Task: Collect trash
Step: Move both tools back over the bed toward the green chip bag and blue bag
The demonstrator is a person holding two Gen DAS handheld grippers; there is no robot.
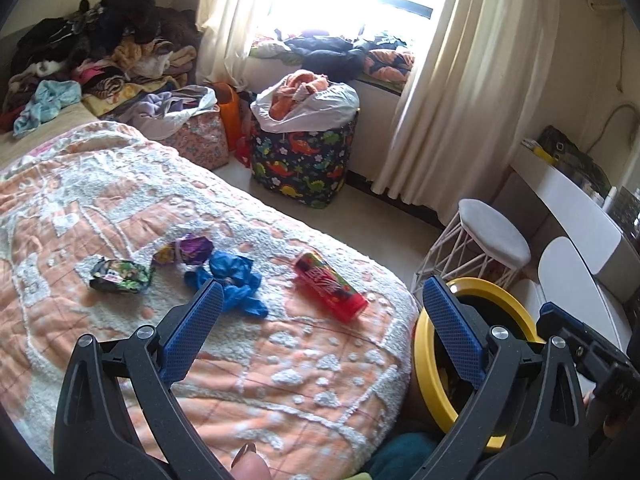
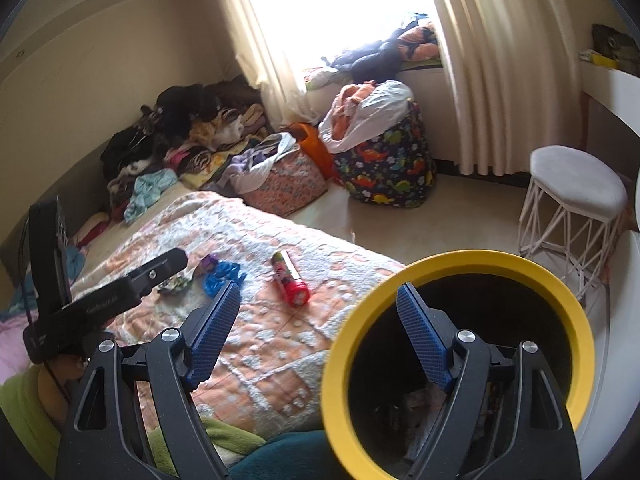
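Trash lies on the orange and white blanket (image 1: pixel 100 208): a green and black wrapper (image 1: pixel 120 277), a purple wrapper (image 1: pixel 192 251), a crumpled blue plastic piece (image 1: pixel 234 280) and a red tube can (image 1: pixel 330 286) on its side. My left gripper (image 1: pixel 323 284) hovers open over the bed's near end, nothing between its fingers. A black bin with a yellow rim (image 2: pixel 460 264) sits at the bed's right corner. My right gripper (image 2: pixel 318 287) is open; its right finger (image 2: pixel 420 336) shows over the bin's mouth, its left finger over the blanket, and neither pad touches the rim.
A dinosaur-print hamper (image 1: pixel 304 164) and a floral bag (image 1: pixel 200 140), both stuffed with cloth, stand past the bed. Clothes (image 1: pixel 100 52) are piled at the back left. A white wire stool (image 1: pixel 492 236) and a white desk (image 1: pixel 572 196) stand right, curtains (image 1: pixel 460 80) behind.
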